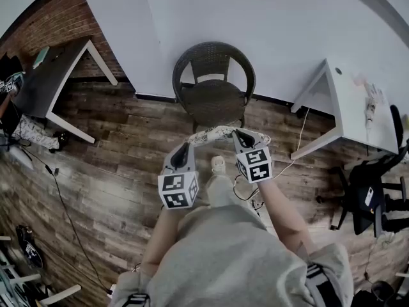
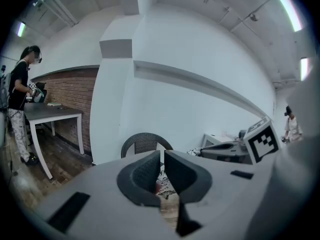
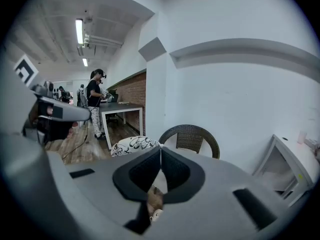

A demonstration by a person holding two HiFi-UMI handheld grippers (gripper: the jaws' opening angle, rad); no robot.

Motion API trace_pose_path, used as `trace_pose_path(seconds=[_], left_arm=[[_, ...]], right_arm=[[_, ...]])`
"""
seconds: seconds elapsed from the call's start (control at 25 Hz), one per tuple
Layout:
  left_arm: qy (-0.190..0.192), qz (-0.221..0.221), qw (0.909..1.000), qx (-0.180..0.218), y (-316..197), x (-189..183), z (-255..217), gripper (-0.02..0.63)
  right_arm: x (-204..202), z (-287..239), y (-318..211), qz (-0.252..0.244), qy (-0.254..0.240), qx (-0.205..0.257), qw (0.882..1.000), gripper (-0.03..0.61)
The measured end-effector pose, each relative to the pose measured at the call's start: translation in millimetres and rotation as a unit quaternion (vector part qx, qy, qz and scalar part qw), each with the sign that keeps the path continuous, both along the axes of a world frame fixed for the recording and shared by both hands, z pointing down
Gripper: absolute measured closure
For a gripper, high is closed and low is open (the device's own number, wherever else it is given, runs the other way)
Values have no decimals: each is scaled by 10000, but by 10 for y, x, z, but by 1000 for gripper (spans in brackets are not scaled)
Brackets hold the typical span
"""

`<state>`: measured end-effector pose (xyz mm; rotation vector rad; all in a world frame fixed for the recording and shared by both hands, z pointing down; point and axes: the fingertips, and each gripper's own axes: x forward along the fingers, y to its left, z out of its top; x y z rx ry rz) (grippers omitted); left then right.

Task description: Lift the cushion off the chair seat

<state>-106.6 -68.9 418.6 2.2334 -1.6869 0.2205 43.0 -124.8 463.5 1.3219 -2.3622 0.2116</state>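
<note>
Cushion (image 1: 217,133), white with a dark leafy print, hangs clear of the chair (image 1: 214,62), just in front of its woven seat (image 1: 214,101) and above the plank floor (image 1: 115,165). Its long axis runs side to side across the head view, from one gripper to the other, and it lies roughly flat with a slight sag. The left gripper (image 1: 190,142) has its jaws clamped on the cushion's left end, with printed fabric showing in the narrow slit between them. The right gripper (image 1: 241,135) has its jaws pressed together, pinching the right end's thin edge.
</note>
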Motion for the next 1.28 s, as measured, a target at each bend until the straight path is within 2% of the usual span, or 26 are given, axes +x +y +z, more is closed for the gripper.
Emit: trace_pose_path(seconds=[0.32,0.64,1.28], left_arm=[[-52,96,9999,36,384,-9,-99,589],[-7,108,9998,157,480,-68,-218,589],[-61,-25,9999,108,426,-153,-161,589]], right_arm=[[-72,-269,460,-16,-105,178,9998,572],[-99,-447,667,4,-60,322,9995,572],[-134,-493,647,18,-186,456,9988,572]])
